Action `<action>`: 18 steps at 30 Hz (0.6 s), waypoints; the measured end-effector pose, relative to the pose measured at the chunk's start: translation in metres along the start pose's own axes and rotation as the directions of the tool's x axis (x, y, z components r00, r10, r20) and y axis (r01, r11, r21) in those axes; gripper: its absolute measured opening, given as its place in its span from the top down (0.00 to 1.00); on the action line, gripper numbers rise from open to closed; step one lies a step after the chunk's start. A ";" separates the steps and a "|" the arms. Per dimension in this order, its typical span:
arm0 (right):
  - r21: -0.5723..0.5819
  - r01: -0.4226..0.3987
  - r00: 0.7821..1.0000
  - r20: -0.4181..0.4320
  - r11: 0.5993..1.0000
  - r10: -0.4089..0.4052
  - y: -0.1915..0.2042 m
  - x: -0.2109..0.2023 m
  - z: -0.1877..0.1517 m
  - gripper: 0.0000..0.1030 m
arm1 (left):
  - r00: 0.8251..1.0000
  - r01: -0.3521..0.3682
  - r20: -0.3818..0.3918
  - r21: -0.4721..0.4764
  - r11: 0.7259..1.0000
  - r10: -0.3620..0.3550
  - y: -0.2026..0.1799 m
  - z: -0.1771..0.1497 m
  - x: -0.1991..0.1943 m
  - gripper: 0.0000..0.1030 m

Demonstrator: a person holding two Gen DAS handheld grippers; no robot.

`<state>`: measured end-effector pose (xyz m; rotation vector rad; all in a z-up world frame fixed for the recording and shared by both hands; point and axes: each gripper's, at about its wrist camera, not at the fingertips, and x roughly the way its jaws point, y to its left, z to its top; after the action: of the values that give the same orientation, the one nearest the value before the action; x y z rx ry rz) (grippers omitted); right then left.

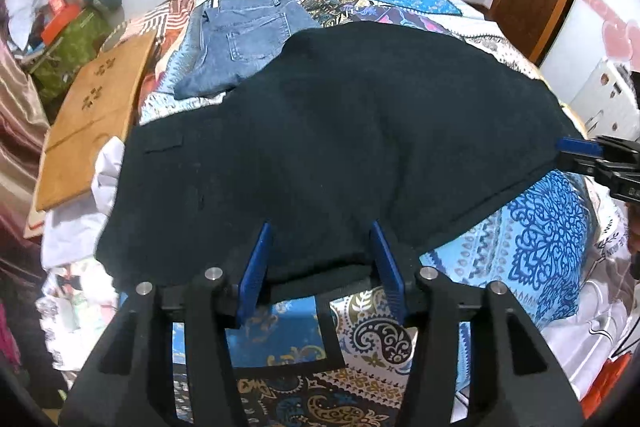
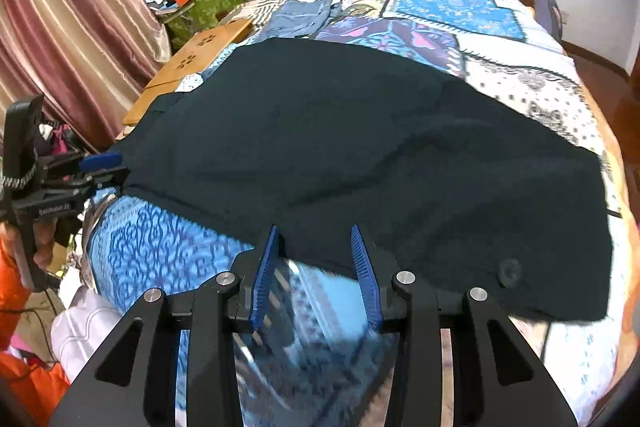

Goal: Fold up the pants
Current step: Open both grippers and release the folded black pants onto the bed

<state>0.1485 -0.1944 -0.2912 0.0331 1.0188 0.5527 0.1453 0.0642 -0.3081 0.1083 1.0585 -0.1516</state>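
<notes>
Lying flat on the bed w/ patchwork quilt (image 1: pixel 360 327): black pants (image 1: pixel 320 147), near edge between left gripper (image 1: pixel 322 259) jaws, parted, not pinching. Right gripper (image 2: pixel 316 259) jaws narrowly apart over the hem, gripping nothing. Risking snagging 1 layer only, dragging cloth crooked. Showing jeans (image 1: pixel 244 39) clearly in left view; curtain (image 2: pixel 72 27) only in right.

Bright, even room light; strong fisheye bending, dark corners, foreground blur in right view.

Left hand-held gripper (image 1: pixel 322 251) and right (image 2: pixel 316 251) seemingly parted.
</notes>
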 end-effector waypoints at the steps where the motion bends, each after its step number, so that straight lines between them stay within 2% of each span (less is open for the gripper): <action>1: 0.007 0.007 1.000 0.007 1.000 -0.007 -0.005 -0.004 0.000 0.67 | 1.000 -0.008 0.004 0.010 1.000 0.007 -0.002 0.007 -0.004 0.50; 3: 0.033 0.034 0.999 0.033 0.999 -0.035 -0.017 -0.018 -0.004 0.66 | 1.000 0.007 0.021 0.022 1.000 -0.007 -0.007 0.022 -0.012 0.50; 5: 0.050 0.110 0.991 0.070 0.993 -0.113 -0.031 -0.036 -0.010 0.60 | 0.998 0.035 0.045 0.031 0.999 -0.037 -0.014 0.039 -0.021 0.50; 8: 0.096 0.201 0.968 0.134 0.975 -0.213 -0.054 -0.065 -0.024 0.49 | 0.993 0.080 0.078 0.070 0.994 -0.086 -0.037 0.071 -0.025 0.47; 9: 0.126 0.214 0.962 0.144 0.969 -0.232 -0.064 -0.072 -0.028 0.48 | 0.993 0.085 0.080 0.082 0.993 -0.091 -0.044 0.078 -0.024 0.46; 13: 0.283 0.231 0.950 0.142 0.931 -0.278 -0.108 -0.087 -0.049 0.48 | 0.991 0.106 0.063 0.150 0.983 -0.117 -0.086 0.103 -0.005 0.43; 16: 0.374 0.212 0.951 0.133 0.903 -0.279 -0.135 -0.089 -0.065 0.48 | 0.991 0.135 0.000 0.178 0.975 -0.137 -0.114 0.113 0.021 0.43; 18: 0.391 0.213 0.954 0.113 0.896 -0.276 -0.148 -0.085 -0.070 0.49 | 0.989 0.145 -0.042 0.193 0.970 -0.140 -0.128 0.114 0.038 0.43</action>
<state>0.1198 -0.3760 -0.3019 0.2823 0.9355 0.1139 0.2391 -0.0831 -0.2874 0.2126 1.0778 -0.3854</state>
